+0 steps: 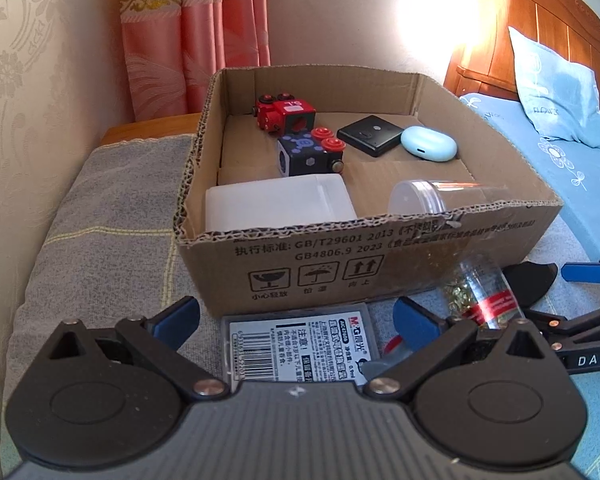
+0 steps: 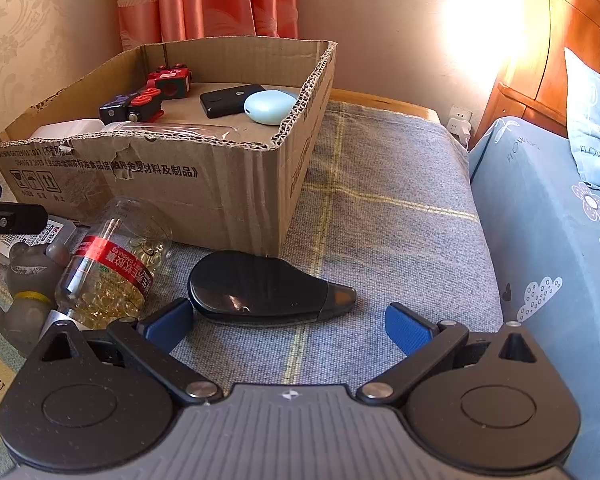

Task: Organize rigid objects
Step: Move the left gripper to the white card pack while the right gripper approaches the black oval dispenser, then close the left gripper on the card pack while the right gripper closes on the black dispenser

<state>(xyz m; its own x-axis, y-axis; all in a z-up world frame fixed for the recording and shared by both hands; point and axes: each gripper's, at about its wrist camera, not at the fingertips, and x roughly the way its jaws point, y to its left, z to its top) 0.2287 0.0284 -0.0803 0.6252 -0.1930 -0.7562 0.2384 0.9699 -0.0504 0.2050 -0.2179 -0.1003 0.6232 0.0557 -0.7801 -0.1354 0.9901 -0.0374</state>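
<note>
A cardboard box (image 1: 380, 256) stands on the grey checked cloth. It holds a red toy block (image 1: 286, 114), a dark blue toy block (image 1: 308, 152), a black square device (image 1: 370, 135), a pale blue earbud case (image 1: 430, 143), a white plastic tub (image 1: 276, 202) and a clear jar (image 1: 424, 196). My left gripper (image 1: 296, 312) is open over a clear labelled lead case (image 1: 300, 350) lying before the box. My right gripper (image 2: 290, 318) is open just behind a black teardrop-shaped object (image 2: 256, 286). A capsule bottle (image 2: 112, 264) lies beside it.
A grey bear figurine (image 2: 28, 276) stands left of the bottle. A bed with blue flowered bedding (image 2: 540, 240) and a wooden headboard borders the cloth on the right. Pink curtains (image 1: 204, 40) and a wall close off the back.
</note>
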